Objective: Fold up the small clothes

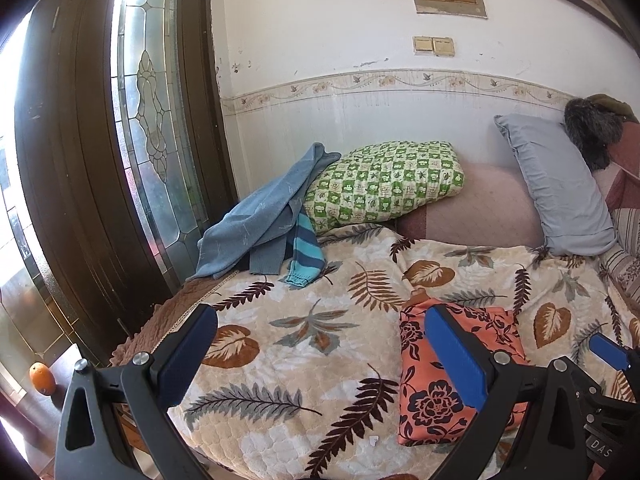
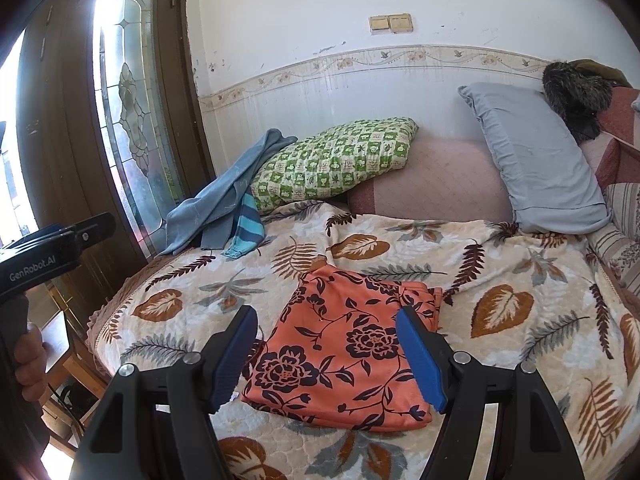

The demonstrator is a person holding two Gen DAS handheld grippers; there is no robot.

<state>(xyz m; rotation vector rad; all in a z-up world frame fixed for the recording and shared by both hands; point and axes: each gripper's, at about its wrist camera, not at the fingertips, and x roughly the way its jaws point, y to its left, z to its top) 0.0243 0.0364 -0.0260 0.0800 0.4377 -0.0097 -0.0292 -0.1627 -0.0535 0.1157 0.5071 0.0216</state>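
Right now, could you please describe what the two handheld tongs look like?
Both tongs, left and right, have black plastic arms with silver pivot bolts and ribbed blue pads. The left tongs' black body reads "GenRobot.AI" in grey.

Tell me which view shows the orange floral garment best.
The right wrist view: the folded orange garment lies whole and centred between the open right gripper's fingers. In the left wrist view the garment sits off to the right, and a finger of the left gripper covers part of it.
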